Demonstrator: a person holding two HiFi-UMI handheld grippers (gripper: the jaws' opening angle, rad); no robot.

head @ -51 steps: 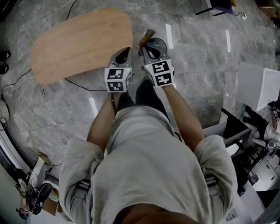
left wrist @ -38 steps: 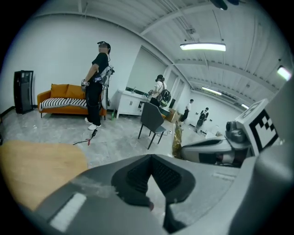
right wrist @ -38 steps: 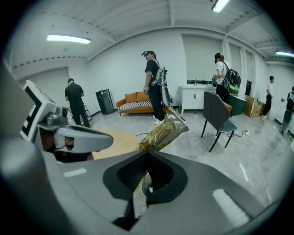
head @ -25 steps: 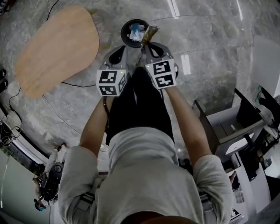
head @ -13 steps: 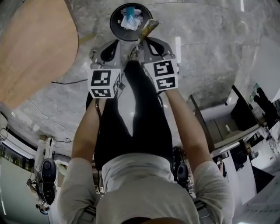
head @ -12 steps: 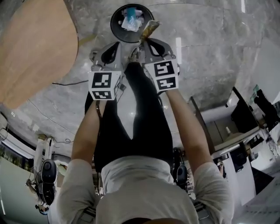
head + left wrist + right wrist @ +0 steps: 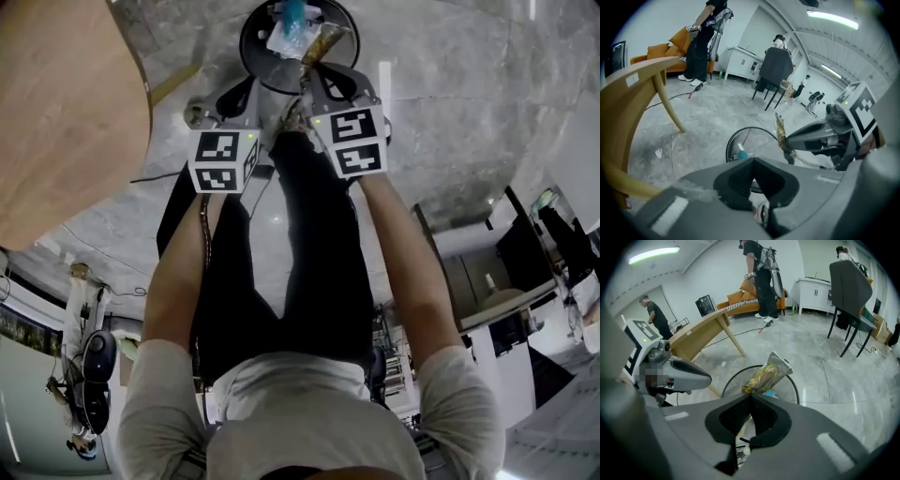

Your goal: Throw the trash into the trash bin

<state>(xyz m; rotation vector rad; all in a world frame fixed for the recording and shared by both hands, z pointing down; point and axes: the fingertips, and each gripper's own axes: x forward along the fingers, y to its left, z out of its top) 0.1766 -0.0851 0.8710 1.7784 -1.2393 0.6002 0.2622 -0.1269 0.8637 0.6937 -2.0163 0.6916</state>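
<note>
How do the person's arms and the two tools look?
The left tool and the right tool are grey, black inside the jaws. Each carries a white cube with black square markers and a small green light. The sleeves are light grey.

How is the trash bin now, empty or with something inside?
Not empty: the head view shows clear trash with a blue part lying inside the trash bin.
</note>
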